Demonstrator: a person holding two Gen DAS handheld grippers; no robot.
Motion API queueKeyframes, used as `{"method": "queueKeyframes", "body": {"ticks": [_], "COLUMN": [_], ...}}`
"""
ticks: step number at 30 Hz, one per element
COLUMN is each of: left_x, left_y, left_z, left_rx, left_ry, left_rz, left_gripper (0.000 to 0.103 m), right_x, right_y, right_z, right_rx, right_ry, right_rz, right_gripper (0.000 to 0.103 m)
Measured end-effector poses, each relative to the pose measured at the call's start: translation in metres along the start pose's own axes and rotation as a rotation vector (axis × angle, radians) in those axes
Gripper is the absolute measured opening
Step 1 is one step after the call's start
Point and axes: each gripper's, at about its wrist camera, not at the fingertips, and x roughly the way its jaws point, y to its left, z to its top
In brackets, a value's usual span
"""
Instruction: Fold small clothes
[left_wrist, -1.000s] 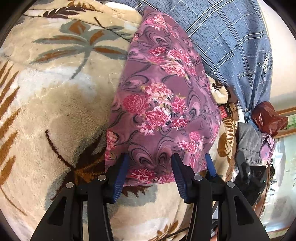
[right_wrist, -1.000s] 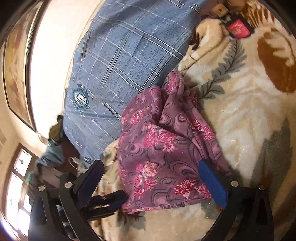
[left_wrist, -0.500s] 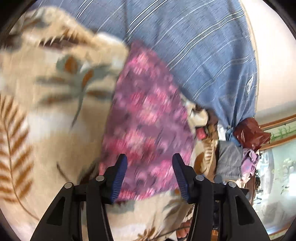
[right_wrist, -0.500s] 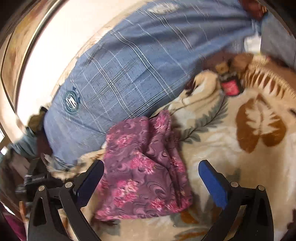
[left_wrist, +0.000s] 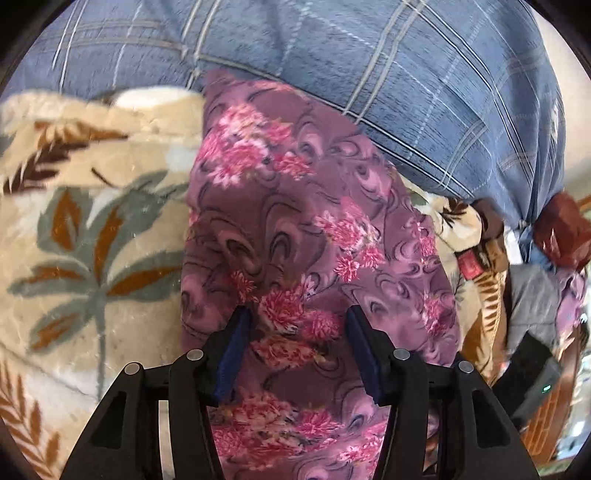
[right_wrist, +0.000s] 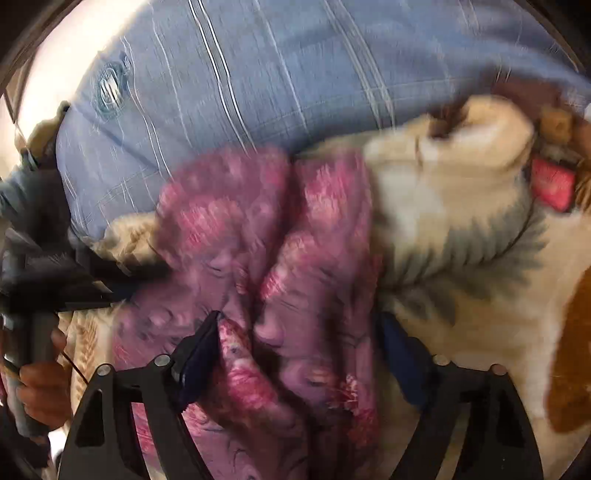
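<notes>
No lettering can be read in either view. A round embroidered emblem (right_wrist: 109, 89) sits on the blue checked fabric (right_wrist: 295, 74) far above and left of the right jaws, too blurred to make out. A small red label (left_wrist: 471, 265) lies right of the left jaws, its print too small to tell.

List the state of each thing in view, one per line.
Purple floral garment: bunched, lying on the blanket, against the blue plaid cushion.
Left tongs: part open, cloth between the pads.
Right tongs: closing around bunched cloth.
Blanket: spread, rumpled.
</notes>
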Motion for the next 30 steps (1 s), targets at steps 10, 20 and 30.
{"method": "queueKeyframes", "body": {"ticks": [10,20,30], "left_x": [-0.002,0.03,0.0], "left_y": [0.041,-0.001,-0.033], "left_z": [0.03,0.045,-0.002], "left_rx": [-0.154,0.042,0.151], "left_ry": [-0.022,-0.073,-0.135], "left_rz": [-0.073,0.178,0.291], "left_gripper": [0.052,0.053,0.052], "right_x": [0.013,0.064,-0.009], "right_y": [0.01,0.008,-0.043], "right_z": [0.071,0.081,0.063], "right_rx": [0.05,0.043,0.215], "right_ry": [-0.039,0.1,-0.008], "right_rz": [0.075,-0.001,0.033], "right_gripper": [0.082,0.01,0.056]}}
